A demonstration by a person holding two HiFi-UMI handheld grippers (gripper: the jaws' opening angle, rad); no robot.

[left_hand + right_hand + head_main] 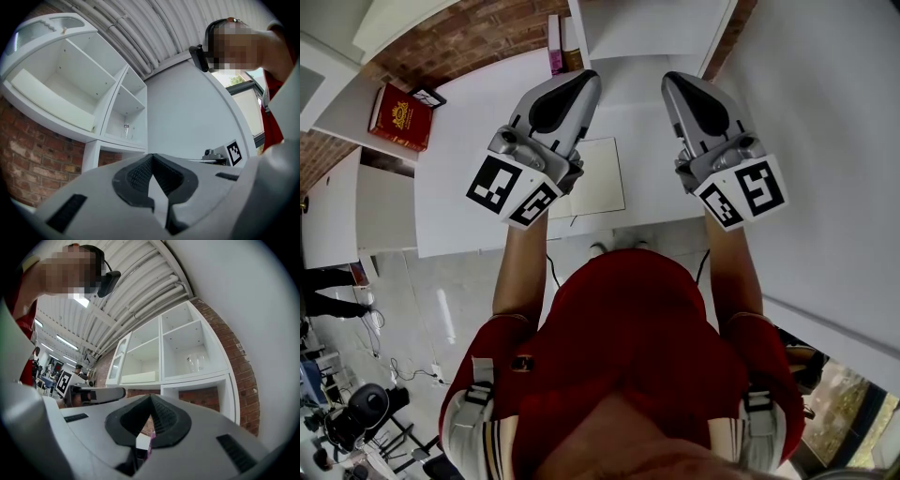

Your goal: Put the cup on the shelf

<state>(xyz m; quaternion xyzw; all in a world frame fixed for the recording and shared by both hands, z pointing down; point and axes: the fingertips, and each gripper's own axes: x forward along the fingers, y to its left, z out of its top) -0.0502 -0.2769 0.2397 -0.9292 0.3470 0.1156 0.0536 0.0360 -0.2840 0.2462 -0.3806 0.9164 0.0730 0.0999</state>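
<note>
A clear glass cup (125,130) stands upright in a lower open compartment of the white shelf unit (101,124); in the right gripper view the cup (197,363) shows in the lower right compartment. Both grippers are held up over the white table (459,141), side by side and apart from the cup. My left gripper (581,82) has its jaws together with nothing between them, and the same holds in its own view (152,157). My right gripper (673,84) is shut and empty too, seen close in its own view (151,397).
A red book (400,116) lies at the table's left end. Upright books (555,45) stand at the back by the shelf foot. A pale sheet (598,178) lies under the grippers. A white wall (825,141) runs along the right. Brick wall shows behind the shelves.
</note>
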